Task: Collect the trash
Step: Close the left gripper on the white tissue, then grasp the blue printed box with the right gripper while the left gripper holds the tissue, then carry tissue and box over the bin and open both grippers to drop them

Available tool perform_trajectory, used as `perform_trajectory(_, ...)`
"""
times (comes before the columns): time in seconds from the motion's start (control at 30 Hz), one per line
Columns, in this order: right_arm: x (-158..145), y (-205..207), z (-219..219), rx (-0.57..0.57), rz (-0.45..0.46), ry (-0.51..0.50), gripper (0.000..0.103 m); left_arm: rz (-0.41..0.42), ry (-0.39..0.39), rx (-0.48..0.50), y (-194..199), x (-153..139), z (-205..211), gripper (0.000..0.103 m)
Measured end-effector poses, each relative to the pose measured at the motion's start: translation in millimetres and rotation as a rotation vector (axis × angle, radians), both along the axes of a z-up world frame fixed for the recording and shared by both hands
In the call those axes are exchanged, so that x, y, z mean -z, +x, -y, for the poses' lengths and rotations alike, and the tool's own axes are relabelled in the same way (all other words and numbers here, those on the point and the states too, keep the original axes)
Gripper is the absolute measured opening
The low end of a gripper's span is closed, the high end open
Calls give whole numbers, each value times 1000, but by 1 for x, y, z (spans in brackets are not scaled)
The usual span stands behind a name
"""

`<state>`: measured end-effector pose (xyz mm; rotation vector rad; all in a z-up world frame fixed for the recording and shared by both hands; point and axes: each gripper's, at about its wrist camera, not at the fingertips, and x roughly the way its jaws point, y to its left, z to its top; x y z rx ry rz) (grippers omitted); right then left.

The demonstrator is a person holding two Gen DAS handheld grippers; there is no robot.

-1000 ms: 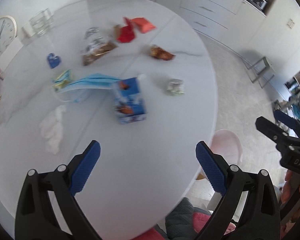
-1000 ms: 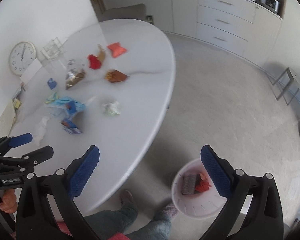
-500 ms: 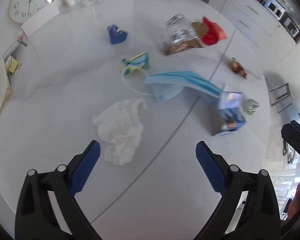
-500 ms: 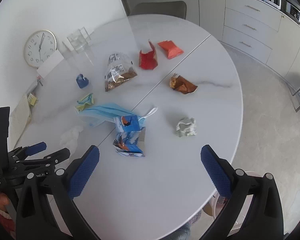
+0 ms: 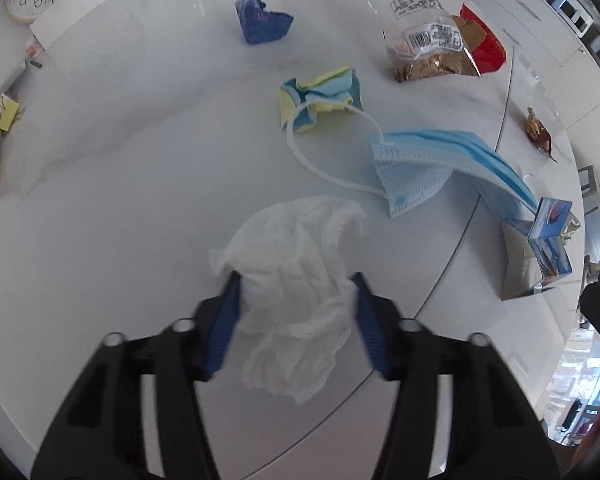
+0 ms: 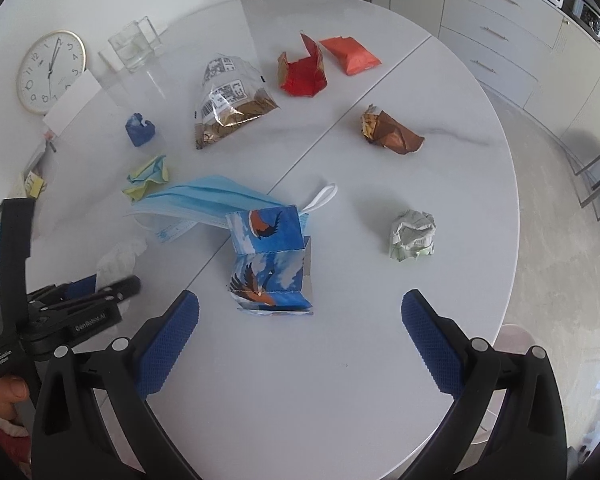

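Note:
My left gripper (image 5: 296,280) has its fingers pressed on both sides of a crumpled white tissue (image 5: 292,264) lying on the white round table (image 5: 100,184); it also shows in the right wrist view (image 6: 108,276). My right gripper (image 6: 300,312) is open and empty, above the table just in front of a blue bird-print carton (image 6: 268,260). A blue face mask (image 5: 432,160) lies partly under that carton (image 5: 548,240).
More trash lies on the table: a yellow-blue wad (image 6: 148,176), a blue wad (image 6: 140,130), a clear snack bag (image 6: 228,100), red wrappers (image 6: 304,72), a brown wrapper (image 6: 392,132), a pale paper ball (image 6: 414,234). A clock (image 6: 50,72) and glass (image 6: 134,44) stand at the back.
My left gripper has moved forward onto the tissue and closed around it. My right gripper has moved in over the table toward the carton.

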<state>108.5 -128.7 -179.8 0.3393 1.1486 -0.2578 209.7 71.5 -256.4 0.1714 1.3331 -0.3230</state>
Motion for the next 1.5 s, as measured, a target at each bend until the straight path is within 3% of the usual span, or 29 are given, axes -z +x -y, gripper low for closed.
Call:
perform_trajectory(0.07, 3, 4, 0, 6, -2, -5, 101, -24, -16, 12, 5, -1, 0, 16)
perform_trajectory(0.13, 8, 9, -1, 7, -10, -19, 101, -49, -41, -1, 9, -2, -5, 15)
perform_trajectory(0.37, 39, 34, -14, -30, -85, -91, 100, -24, -47, -5, 5, -23, -23, 14)
perform_trajectory(0.4, 42, 35, -16, -43, -97, -114, 92, -23, -45, -7, 5, -25, -24, 14)
perform_trajectory(0.43, 45, 35, -18, -57, -105, -126, 73, -20, -42, -8, 4, -27, -26, 14)
perform_trajectory(0.5, 51, 34, -17, -71, -123, -98, 51, -11, -28, -8, -1, -31, -17, 14)
perform_trajectory(0.73, 33, 3, -1, -80, -52, -18, 51, 15, -47, 56, -33, -48, 6, 14)
perform_trajectory(0.93, 8, -55, 31, -45, -15, -16, 51, 22, -102, 198, -79, -70, 65, 14)
perform_trajectory(1.17, -7, -161, 116, 151, -42, -54, 51, -6, -144, 456, -154, -78, 169, 14)
perform_trajectory(1.5, -13, -292, 212, 364, -68, -59, 51, -58, -171, 729, -260, -77, 300, 14)
